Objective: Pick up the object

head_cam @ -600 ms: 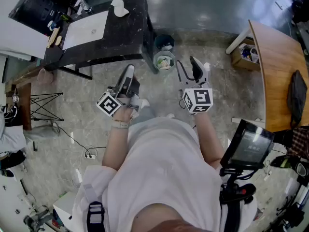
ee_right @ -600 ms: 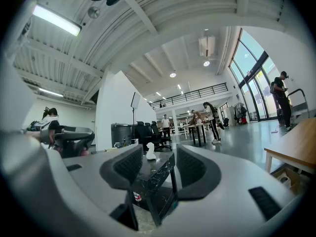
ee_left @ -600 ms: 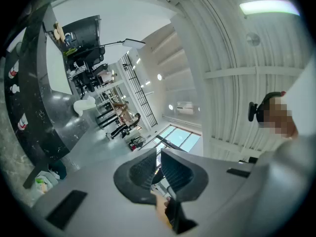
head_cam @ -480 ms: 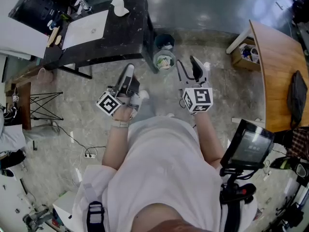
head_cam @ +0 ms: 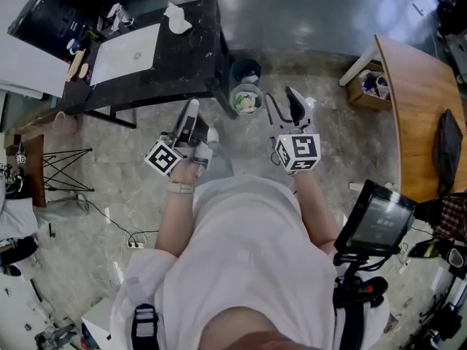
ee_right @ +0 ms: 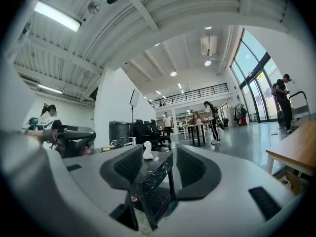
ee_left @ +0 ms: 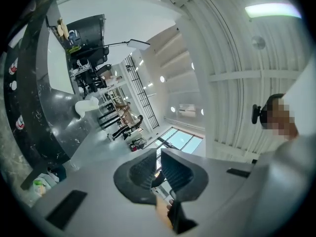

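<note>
Left forearm [head_cam: 174, 214] and right forearm [head_cam: 314, 206] reach forward side by side; left claw [head_cam: 192, 110] tips slightly upward, jaws pressed together on nothing; right claw [head_cam: 283, 100] sits level, jaws apart, nothing between them.

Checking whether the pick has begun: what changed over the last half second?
Nothing was taken hold of or let go. The black table and waste bin shift slightly in the head view, seemingly from the camera moving. The left gripper stays shut and empty, the right gripper open and empty, both held out before the person.
</note>
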